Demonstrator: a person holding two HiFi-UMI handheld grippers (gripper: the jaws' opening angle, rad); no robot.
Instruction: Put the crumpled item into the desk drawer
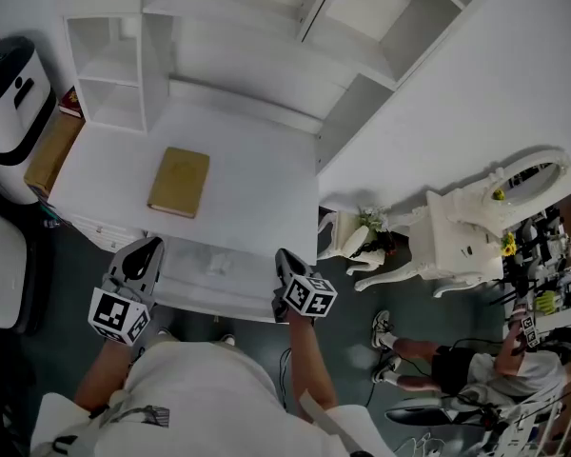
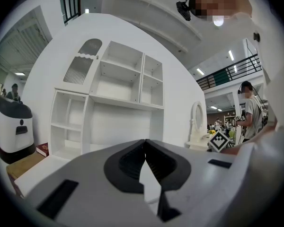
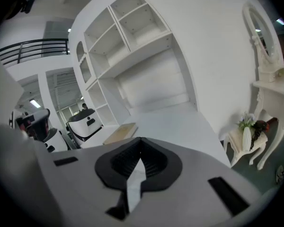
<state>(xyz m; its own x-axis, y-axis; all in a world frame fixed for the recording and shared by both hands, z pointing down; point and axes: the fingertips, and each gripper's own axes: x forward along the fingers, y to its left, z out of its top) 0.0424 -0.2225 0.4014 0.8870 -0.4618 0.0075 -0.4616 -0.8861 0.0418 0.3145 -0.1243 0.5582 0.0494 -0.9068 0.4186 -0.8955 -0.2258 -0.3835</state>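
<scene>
A white room held a white desk [image 1: 257, 174] with an open-shelved white hutch [image 1: 114, 60] along its back, and a white carved dressing table with an oval mirror [image 1: 471, 227] stood off to the right. A flat tan book [image 1: 179, 181] lay alone on the desktop, well apart from both tools. Below the desk's front edge the shallow white desk drawer [image 1: 247, 291] stood pulled out towards the person. A pale crumpled item [image 1: 215, 264] seemed to lie inside it, left of the middle, though it was too washed out against the white to be sure. The left gripper [image 1: 148, 248] hung just beside the drawer's left end, its jaws pressed together with nothing between them. The right gripper [image 1: 285, 256] hung at the drawer's right end, its jaws likewise closed and empty. A white-and-black rounded machine [image 1: 14, 93] stood to the left of the desk, and another person [image 1: 457, 365] sat on the dark floor at the far right
</scene>
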